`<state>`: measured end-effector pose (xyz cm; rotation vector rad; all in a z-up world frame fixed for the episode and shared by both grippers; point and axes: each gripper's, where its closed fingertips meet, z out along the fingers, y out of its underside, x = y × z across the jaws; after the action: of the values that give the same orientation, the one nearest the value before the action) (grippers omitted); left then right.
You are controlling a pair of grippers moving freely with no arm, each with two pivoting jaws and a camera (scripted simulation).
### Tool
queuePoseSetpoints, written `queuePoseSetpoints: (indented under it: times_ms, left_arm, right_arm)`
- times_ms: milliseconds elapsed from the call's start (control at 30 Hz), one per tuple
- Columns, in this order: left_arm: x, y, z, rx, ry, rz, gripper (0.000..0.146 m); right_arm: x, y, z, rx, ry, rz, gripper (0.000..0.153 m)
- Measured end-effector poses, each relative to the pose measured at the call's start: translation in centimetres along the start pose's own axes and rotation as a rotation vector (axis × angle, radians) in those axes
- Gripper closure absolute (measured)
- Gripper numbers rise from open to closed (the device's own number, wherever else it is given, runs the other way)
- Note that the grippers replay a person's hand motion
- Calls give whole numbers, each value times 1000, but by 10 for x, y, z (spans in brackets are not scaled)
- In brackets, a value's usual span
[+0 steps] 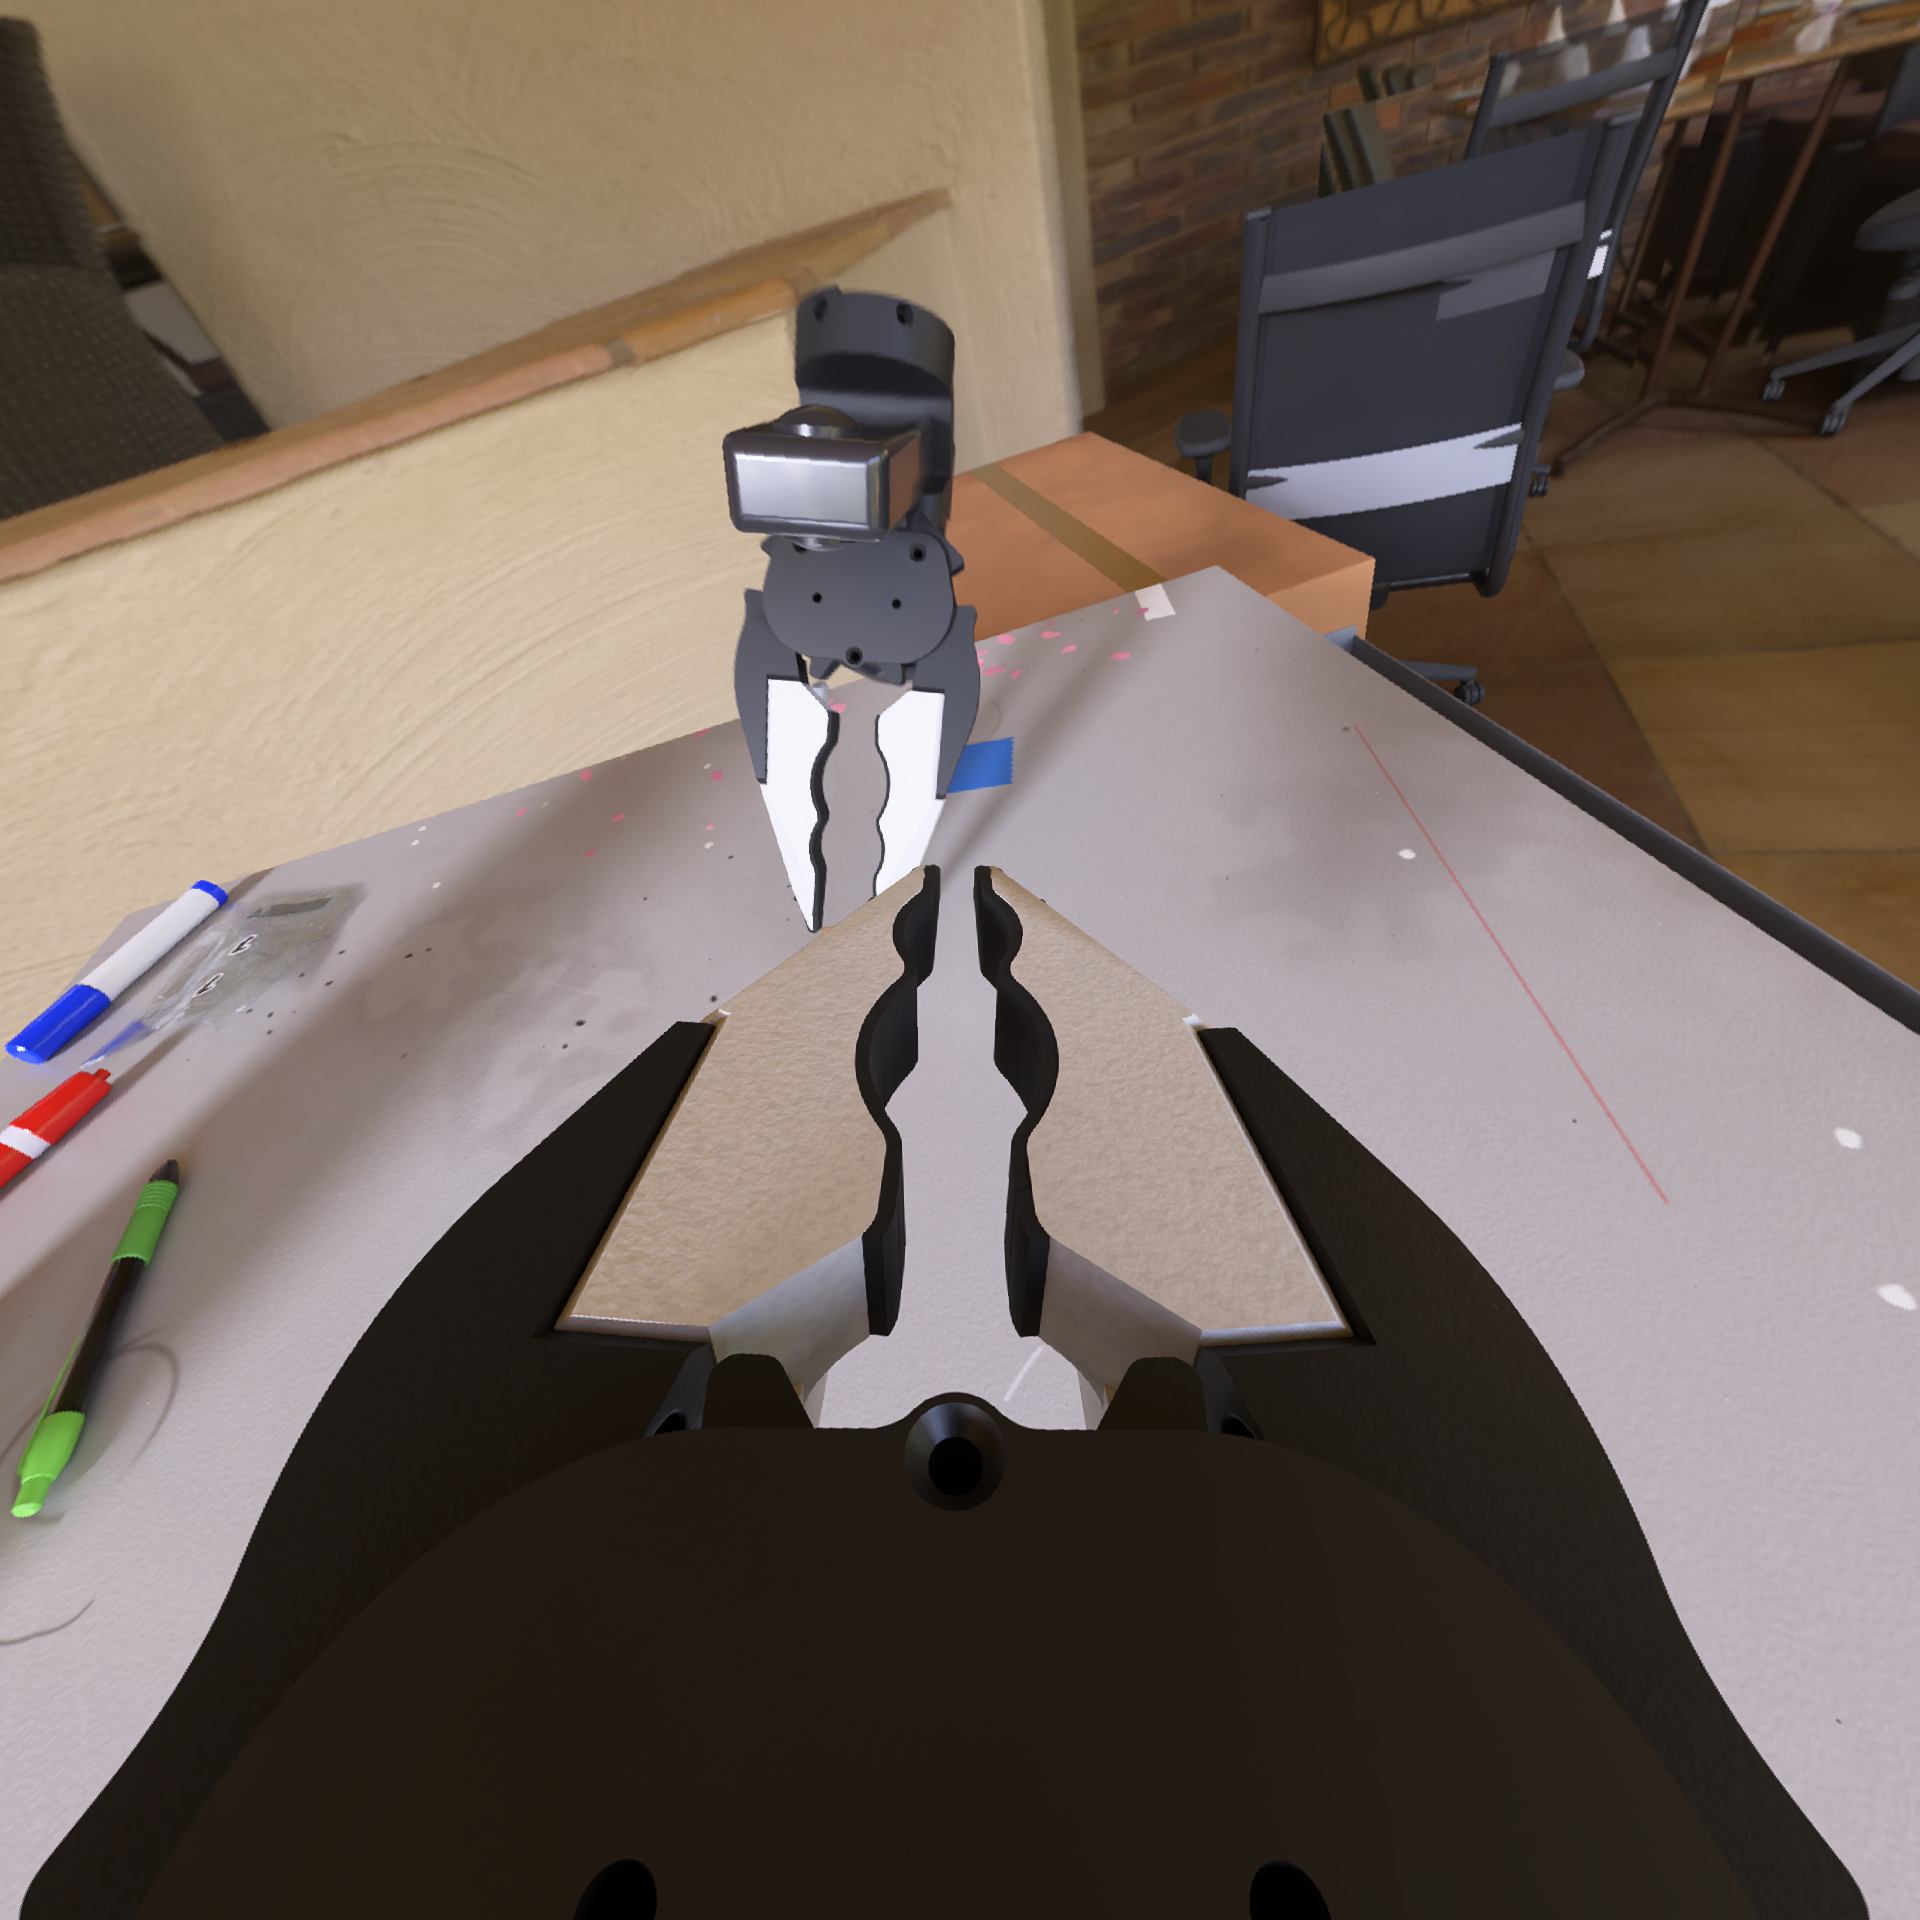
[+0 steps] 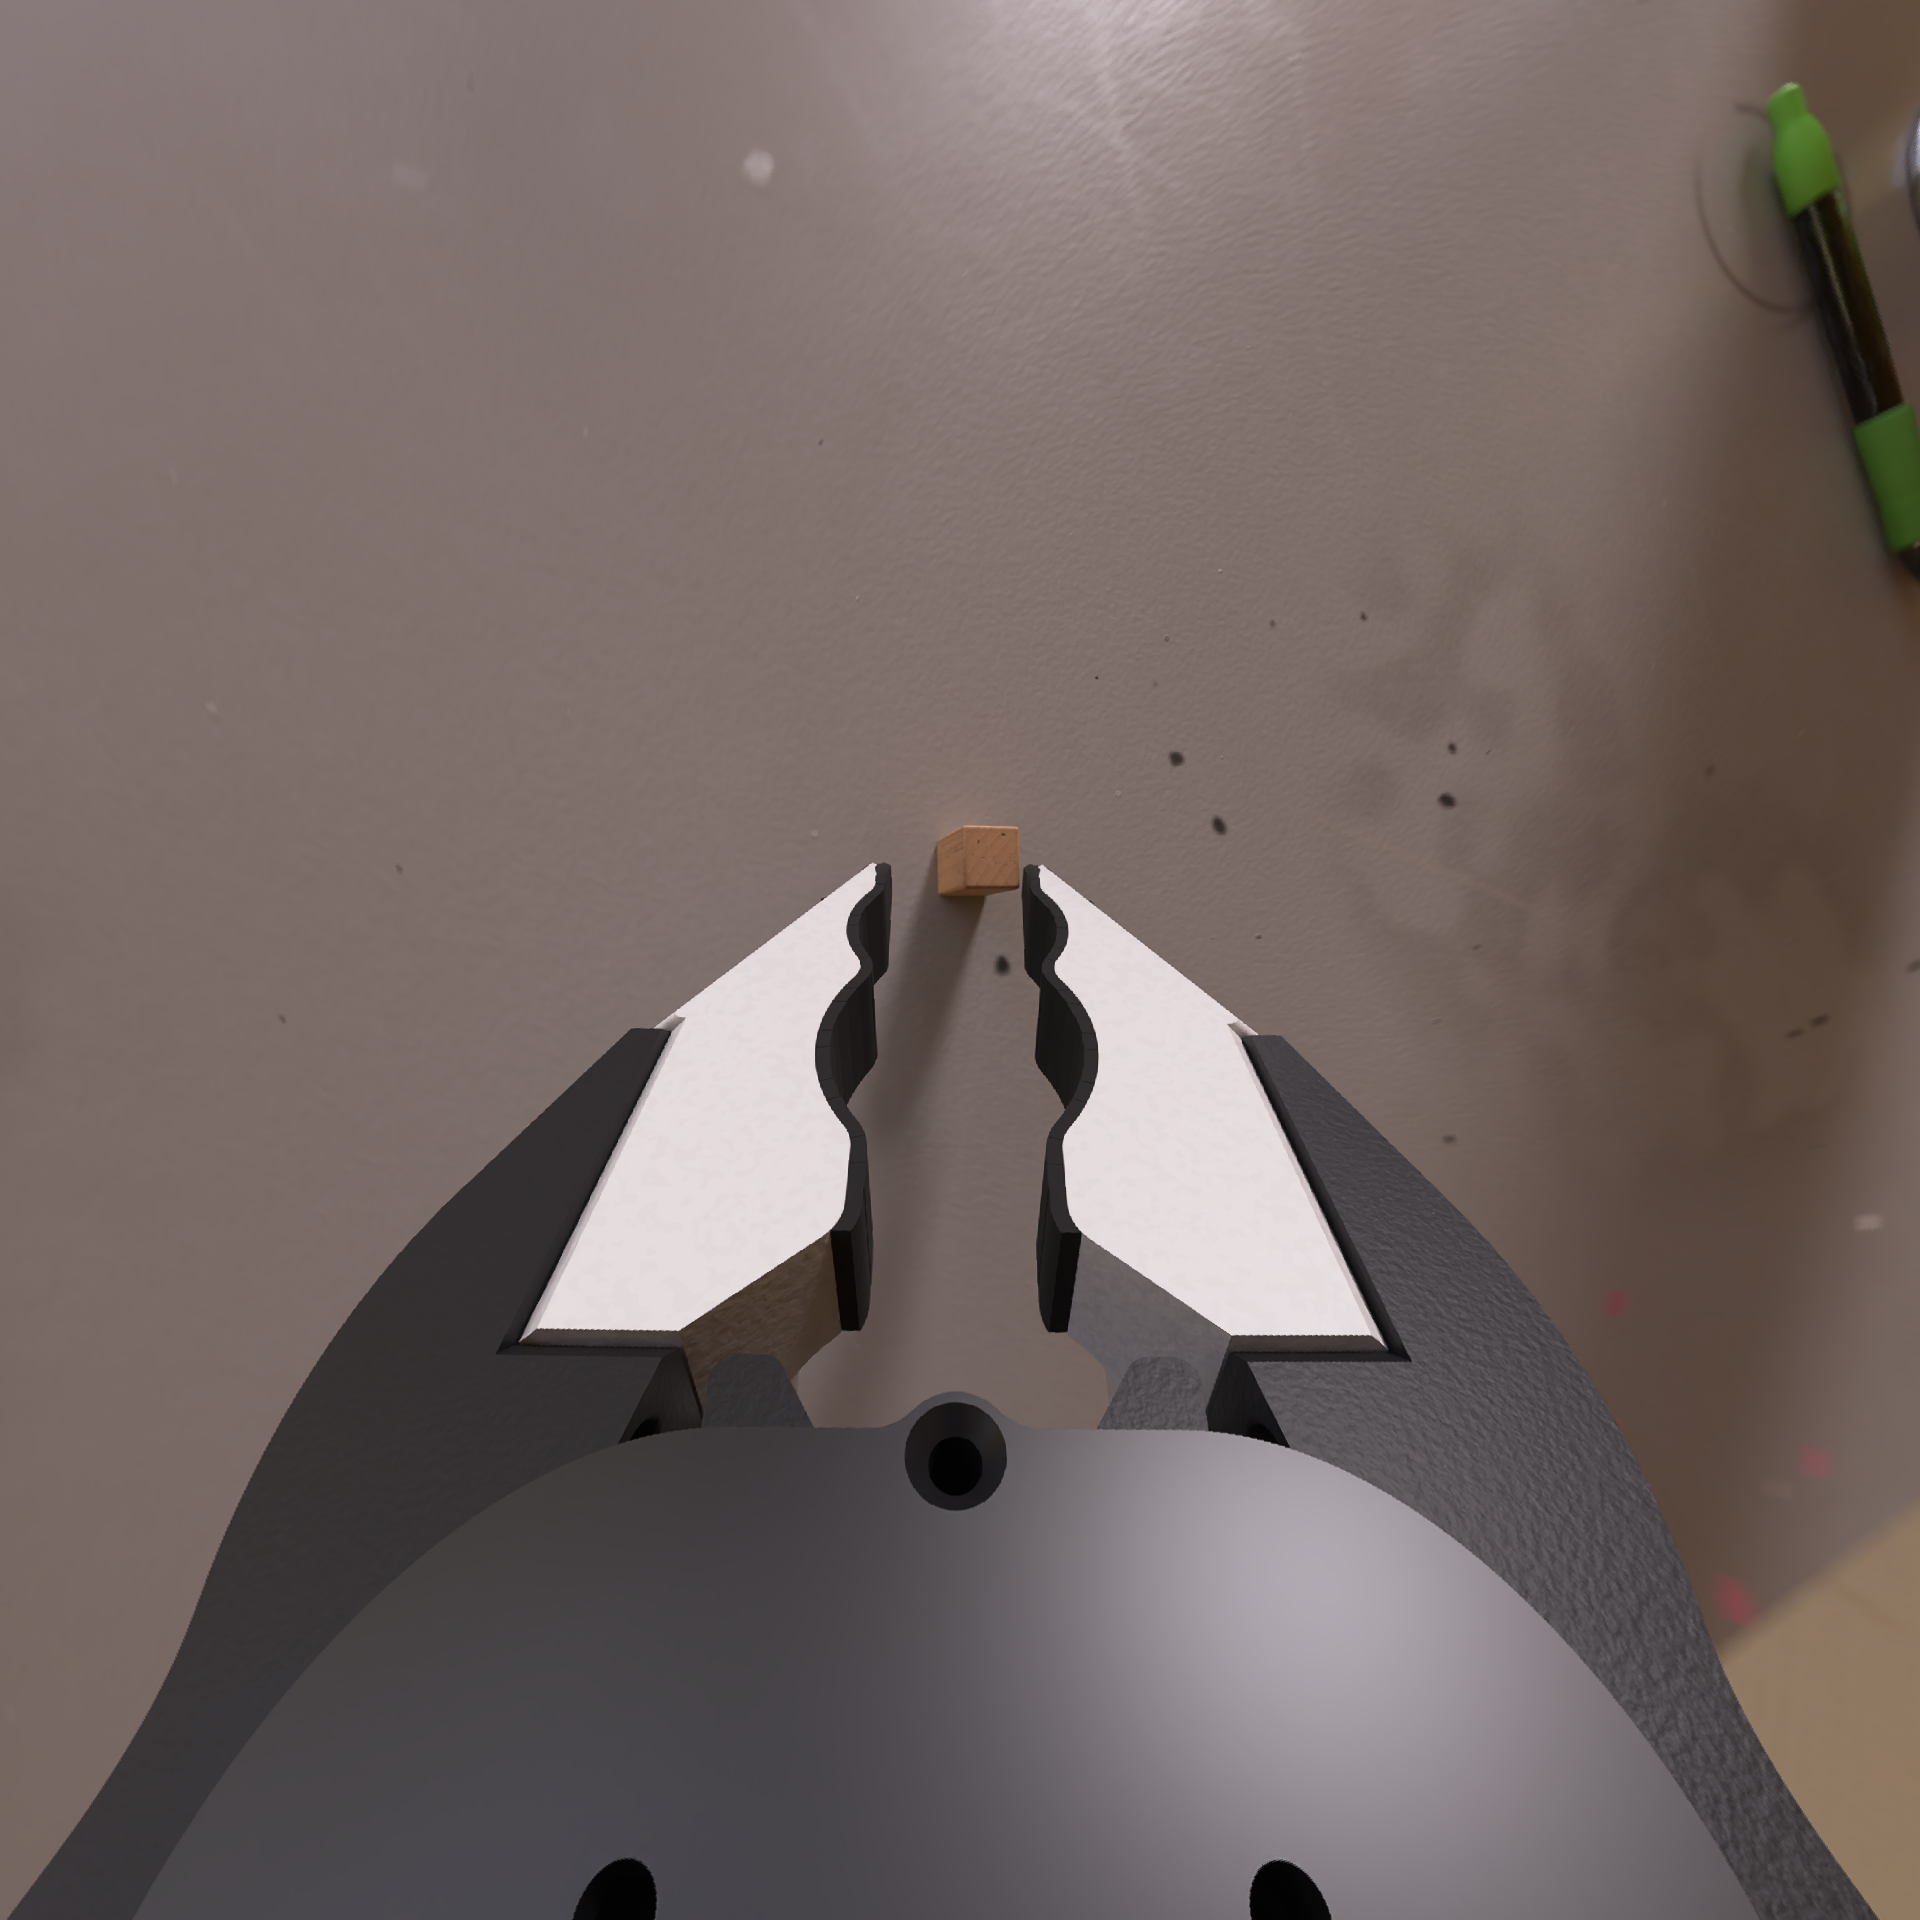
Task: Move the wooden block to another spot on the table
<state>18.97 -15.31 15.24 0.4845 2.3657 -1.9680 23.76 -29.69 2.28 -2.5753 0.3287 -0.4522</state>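
A: On the table (image 1: pixel 1299 935), left wrist view, what do you count?

B: Three pens at the left edge: one blue (image 1: pixel 114 971), one red (image 1: pixel 47 1127), one green (image 1: pixel 94 1340). All three lie flat, apart from one another. One scrap of blue tape (image 1: pixel 982 767) farther back.

A: And grippers?

B: Two. The left gripper (image 1: pixel 956 878) sits low over the table, its two fingers a narrow gap apart, nothing between them. The right gripper (image 1: pixel 844 909) stands just beyond it, tips pointing down at the table, jaws a little apart.

A: The block?

B: Not seen in this view. Off the table there is one box (image 1: pixel 1143 520) at the far end and at least two dark chairs (image 1: pixel 1403 395) past it.

A: Now the right wrist view.

B: It looks almost straight down. One block (image 2: pixel 975 860), a small wooden cube, rests on the table (image 2: pixel 416 520) just ahead of the right gripper (image 2: pixel 956 878), in line with the gap between the tips.

A: Is it held?

B: No. The fingers stand part open, with the block clear of both tips.

A: Anything else?

B: One green pen (image 2: pixel 1860 343) at the right edge, well apart from the block.
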Motion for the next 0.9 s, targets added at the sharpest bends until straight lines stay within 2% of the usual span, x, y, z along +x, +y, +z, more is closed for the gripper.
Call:
queuePoseSetpoints:
  times_ms: [200,367,467,567,667,767,900]
  left_arm:
    - [4,0,1,-4,10,2,140]
    - [8,0,1,-5,9,-6,140]
    - [10,-1,-2,-14,8,-7,139]
    - [10,-1,-6,-9,-3,-10,140]
    - [10,-1,-7,-2,-4,-25,140]
    - [9,3,-7,-16,-4,-26,139]
    - [8,5,-5,-22,-3,-29,139]
  right_arm:
    - [3,-9,-6,-235,-78,-322,125]
    - [2,-12,-2,-332,-233,-432,126]
    - [6,-5,0,-408,-259,-455,124]
    - [5,1,4,-389,-288,-399,115]
    - [4,1,6,-264,-318,-249,106]
    - [5,0,5,-131,-326,-101,105]
    - [4,-3,7,-11,-315,-16,106]
